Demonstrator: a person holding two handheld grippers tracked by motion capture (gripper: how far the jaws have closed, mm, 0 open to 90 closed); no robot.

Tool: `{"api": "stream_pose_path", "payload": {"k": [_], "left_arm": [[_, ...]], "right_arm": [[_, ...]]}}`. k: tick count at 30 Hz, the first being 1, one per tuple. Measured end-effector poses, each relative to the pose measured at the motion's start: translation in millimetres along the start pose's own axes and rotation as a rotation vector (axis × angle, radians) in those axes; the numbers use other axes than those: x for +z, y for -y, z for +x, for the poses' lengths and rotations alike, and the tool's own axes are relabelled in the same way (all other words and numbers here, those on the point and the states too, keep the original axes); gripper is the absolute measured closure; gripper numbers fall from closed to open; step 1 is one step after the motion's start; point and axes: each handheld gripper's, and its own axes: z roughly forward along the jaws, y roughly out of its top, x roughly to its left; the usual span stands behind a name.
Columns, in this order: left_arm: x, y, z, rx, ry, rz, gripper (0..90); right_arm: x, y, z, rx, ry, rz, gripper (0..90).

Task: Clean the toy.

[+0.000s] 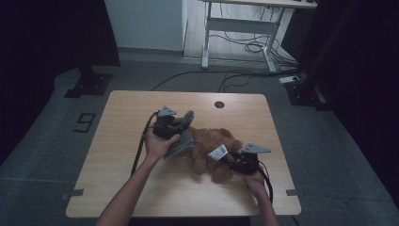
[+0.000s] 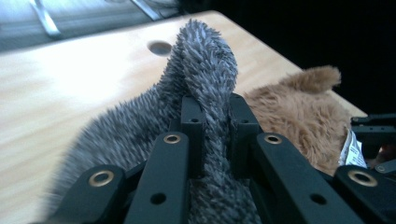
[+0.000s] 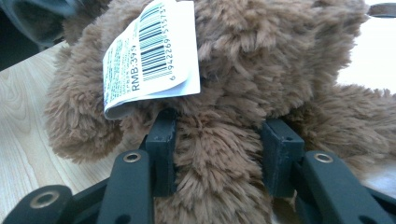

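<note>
A brown plush bear (image 1: pixel 212 147) lies on the wooden table (image 1: pixel 117 122), with a white barcode tag (image 1: pixel 218 152) on it. My right gripper (image 1: pixel 231 162) is shut on a furry limb of the bear (image 3: pixel 219 154), its pads pressing in from both sides just under the tag (image 3: pixel 149 51). My left gripper (image 1: pixel 182 123) is shut on a grey fuzzy cloth (image 1: pixel 182 139) at the bear's left side. In the left gripper view the grey cloth (image 2: pixel 205 79) stands up between the two jaws, with the bear (image 2: pixel 299 116) behind it to the right.
A round cable hole (image 1: pixel 219 104) sits near the table's far edge. Beyond the table stands a white desk frame (image 1: pixel 244 28) with cables on the floor. A dark stand base (image 1: pixel 89 84) is on the floor at the far left.
</note>
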Motion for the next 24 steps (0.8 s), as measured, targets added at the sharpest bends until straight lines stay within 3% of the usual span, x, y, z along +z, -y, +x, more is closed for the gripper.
{"api": "stream_pose_path", "payload": {"k": [2, 4, 9, 14, 20, 24], "left_arm": [[17.3, 6.5, -5.3, 0.01, -0.007, 0.057, 79.3], [23.6, 13.0, -5.8, 0.012, -0.018, 0.074, 78.9], [15.0, 24.2, -6.3, 0.042, -0.037, 0.097, 79.1], [4.5, 41.0, -10.7, 0.053, -0.031, 0.071, 79.2], [-6.6, 59.6, -17.4, 0.081, -0.043, 0.04, 79.5], [-13.9, 70.5, -20.5, 0.073, -0.007, 0.031, 79.6]], "right_arm": [[-0.2, 0.0, -0.2, 0.002, 0.0, 0.0, 54.2], [-0.6, 0.1, -0.7, 0.005, 0.003, 0.002, 53.9], [-2.3, -0.9, -1.5, 0.028, -0.004, 0.003, 50.4], [-9.7, -2.7, -3.0, 0.069, -0.014, 0.0, 46.9], [-31.0, -8.2, -5.1, 0.097, -0.01, -0.059, 43.1], [-38.6, -12.9, -5.4, 0.113, -0.03, -0.117, 37.9]]}}
